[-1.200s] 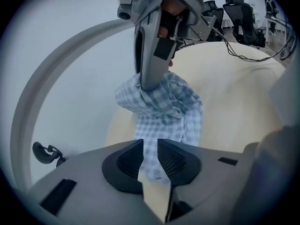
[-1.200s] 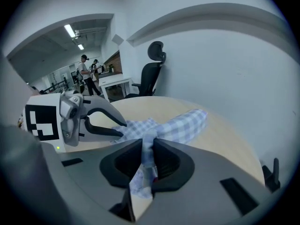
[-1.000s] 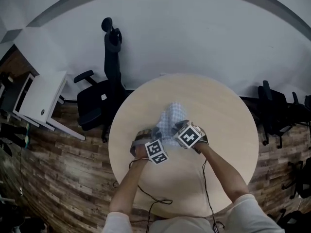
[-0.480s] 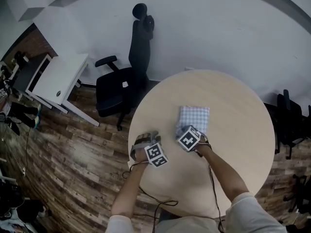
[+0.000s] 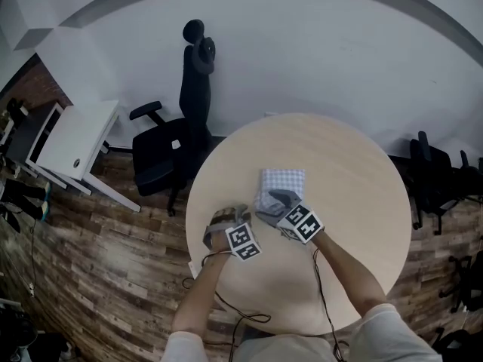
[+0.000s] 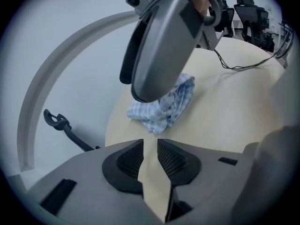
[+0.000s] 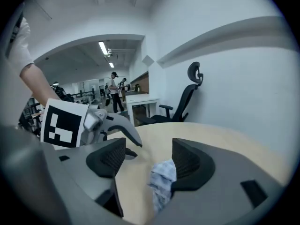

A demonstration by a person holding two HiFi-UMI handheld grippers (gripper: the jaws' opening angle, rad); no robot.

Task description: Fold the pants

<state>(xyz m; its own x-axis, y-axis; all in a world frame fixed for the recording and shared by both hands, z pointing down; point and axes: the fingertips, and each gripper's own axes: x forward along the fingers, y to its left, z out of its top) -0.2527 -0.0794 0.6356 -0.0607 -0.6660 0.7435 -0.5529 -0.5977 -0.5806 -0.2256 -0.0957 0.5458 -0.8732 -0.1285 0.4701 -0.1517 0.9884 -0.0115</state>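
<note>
The blue-and-white checked pants [image 5: 284, 182] lie in a small folded bundle on the round wooden table [image 5: 355, 202]. My right gripper [image 5: 270, 202] sits at the bundle's near edge. Its jaws have just been opening and now stand wide. In the right gripper view [image 7: 149, 156] a corner of the cloth [image 7: 161, 182] lies low between them, beside the right pad, with neither pad pressing on it. My left gripper [image 5: 225, 219] hovers to the left of the pants, near the table's left edge. Its jaws [image 6: 150, 142] stand narrowly apart with only tabletop between them, and the pants [image 6: 161, 109] lie ahead.
A black office chair [image 5: 162, 161] stands off the table's left side, with a white desk [image 5: 72, 145] beyond it. More dark chairs [image 5: 434, 179] stand at the right. Cables [image 5: 241, 315] trail from the grippers over the table's near edge.
The pants went from a raised bunch between both grippers to a flat folded bundle. The left gripper drew away leftward. The right gripper let go, opened wide and pulled back to the bundle's near edge.
</note>
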